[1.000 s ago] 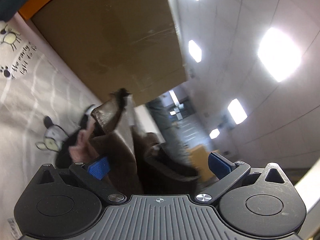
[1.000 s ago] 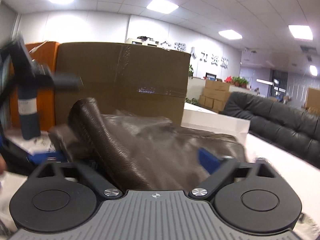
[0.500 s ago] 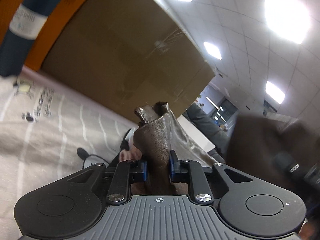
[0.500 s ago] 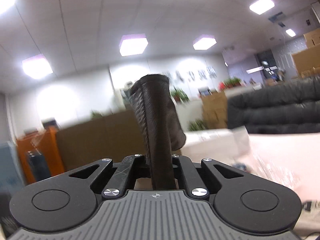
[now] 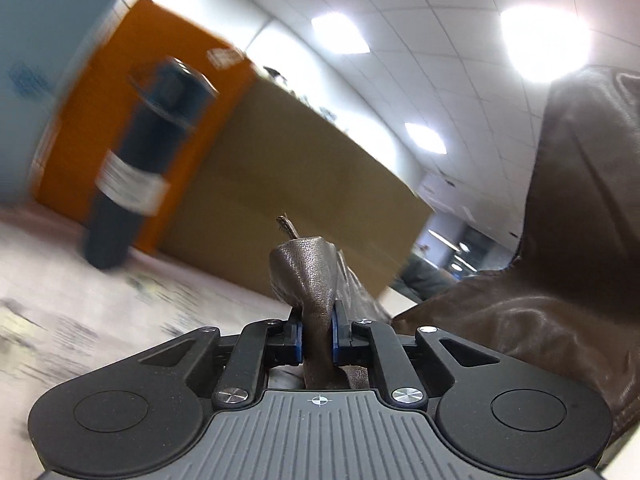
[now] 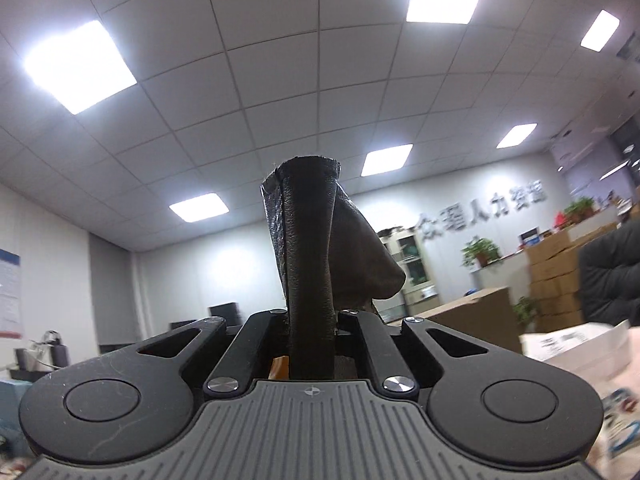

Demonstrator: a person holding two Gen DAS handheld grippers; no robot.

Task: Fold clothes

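A brown leather garment [image 5: 560, 264] hangs at the right of the left wrist view. My left gripper [image 5: 316, 336] is shut on a folded edge of it [image 5: 308, 276], low over the patterned table cloth [image 5: 80, 312]. My right gripper [image 6: 312, 320] is shut on another edge of the same garment [image 6: 308, 248], which stands up between the jaws. The right gripper is tilted up toward the ceiling, high above the table.
A dark blue bottle [image 5: 140, 168] stands on the table at the left, in front of an orange box [image 5: 132, 92] and a large cardboard box [image 5: 288, 200]. Stacked cartons [image 6: 556, 264], a black sofa [image 6: 612, 276] and a white box [image 6: 576, 340] lie to the right.
Both grippers closed on edges of the leather garment and lifted it. The right gripper has tilted further up toward the ceiling; the left view has swung toward the bottle.
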